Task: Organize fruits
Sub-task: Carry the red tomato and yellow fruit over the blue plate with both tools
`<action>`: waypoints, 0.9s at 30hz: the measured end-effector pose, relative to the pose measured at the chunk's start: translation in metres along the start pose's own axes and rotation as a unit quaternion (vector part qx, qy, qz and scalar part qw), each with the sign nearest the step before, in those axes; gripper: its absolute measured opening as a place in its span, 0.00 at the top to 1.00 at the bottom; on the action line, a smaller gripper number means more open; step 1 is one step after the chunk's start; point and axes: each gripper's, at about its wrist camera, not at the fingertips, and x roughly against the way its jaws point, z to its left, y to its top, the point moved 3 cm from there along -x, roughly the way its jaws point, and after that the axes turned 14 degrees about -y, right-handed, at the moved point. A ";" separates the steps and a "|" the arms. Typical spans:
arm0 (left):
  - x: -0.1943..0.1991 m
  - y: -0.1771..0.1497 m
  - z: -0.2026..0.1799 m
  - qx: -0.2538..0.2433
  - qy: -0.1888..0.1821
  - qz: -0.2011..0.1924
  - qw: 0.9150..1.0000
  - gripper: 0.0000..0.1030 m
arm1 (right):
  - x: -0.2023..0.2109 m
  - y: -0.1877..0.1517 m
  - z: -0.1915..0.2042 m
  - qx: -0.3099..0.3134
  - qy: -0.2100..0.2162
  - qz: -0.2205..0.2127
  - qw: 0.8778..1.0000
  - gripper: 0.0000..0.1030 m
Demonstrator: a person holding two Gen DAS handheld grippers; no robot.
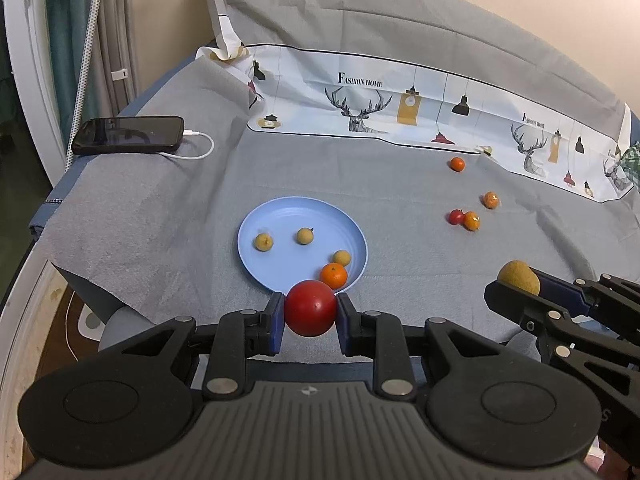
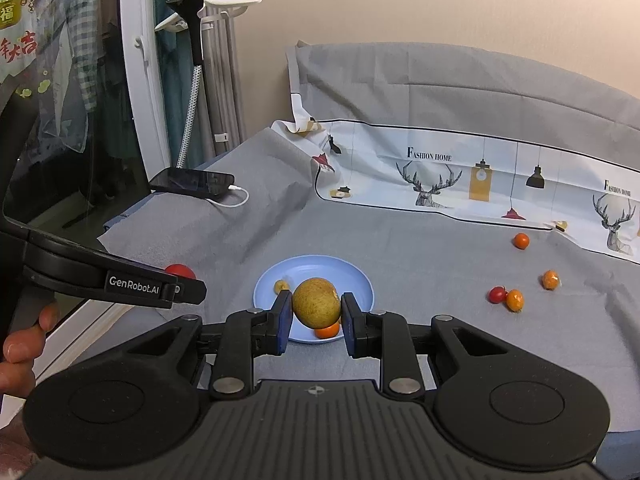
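The left gripper (image 1: 310,312) is clamped on a red tomato (image 1: 310,307), low in the middle of the left wrist view, just short of the near rim of the blue plate (image 1: 280,216). The right gripper (image 2: 316,312) grips a tan, speckled longan-like fruit (image 2: 316,302), held above the plate in its own view.

On the plate already: three small tan fruits (image 1: 263,242) and one small orange (image 1: 333,275) near the rim (so sorting looks under way, perhaps half done).

Still loose on the grey cloth (image 1: 160,216), right of centre in the left wrist view: a red cherry tomato (image 1: 455,217) touching an orange one (image 1: 472,221), another orange fruit (image 1: 490,199) near them, and a fourth (image 1: 457,164) farther up by the patterned sheet (image 1: 400,96).

By my reading, the two held fruits go down next, then four remain. A phone (image 1: 128,135) on its charging cable lies upper left, well apart.
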 end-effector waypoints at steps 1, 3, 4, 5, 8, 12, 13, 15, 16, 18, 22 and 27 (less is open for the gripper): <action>-0.001 0.000 0.000 0.000 0.000 0.001 1.000 0.72 | -0.001 0.000 0.000 0.000 0.000 0.001 1.000 0.74; -0.003 0.000 0.001 0.000 0.000 0.002 1.000 0.72 | -0.003 0.000 0.000 0.000 0.001 0.004 1.000 0.74; -0.004 0.000 0.001 0.001 0.000 0.004 1.000 0.72 | -0.003 0.000 0.000 0.000 0.001 0.005 1.000 0.74; -0.005 0.000 0.002 0.001 0.000 0.005 1.000 0.72 | -0.004 0.000 0.000 0.000 0.001 0.006 1.000 0.74; -0.008 0.001 0.003 0.002 -0.001 0.009 1.000 0.72 | -0.007 0.000 0.002 0.000 0.002 0.011 1.000 0.74; -0.013 0.003 0.006 0.002 0.000 0.012 1.000 0.72 | -0.012 -0.001 0.002 0.001 0.003 0.018 1.000 0.74; -0.014 0.003 0.006 0.003 0.000 0.014 1.000 0.72 | -0.014 -0.001 0.002 0.001 0.003 0.020 1.000 0.74; -0.017 0.004 0.008 0.004 0.000 0.016 1.000 0.72 | -0.017 -0.001 0.002 0.001 0.004 0.024 1.000 0.74; -0.018 0.004 0.009 0.006 0.000 0.017 1.000 0.72 | -0.019 -0.001 0.002 0.002 0.004 0.027 1.000 0.74; -0.022 0.006 0.011 0.009 0.000 0.020 1.000 0.72 | -0.023 -0.001 0.002 0.002 0.005 0.031 0.999 0.74; -0.029 0.011 0.017 0.015 0.000 0.024 1.000 0.72 | -0.033 -0.001 0.003 0.004 0.005 0.040 0.999 0.74; -0.043 0.019 0.023 0.022 0.002 0.033 0.999 0.72 | -0.048 -0.002 0.002 0.006 0.003 0.052 0.999 0.74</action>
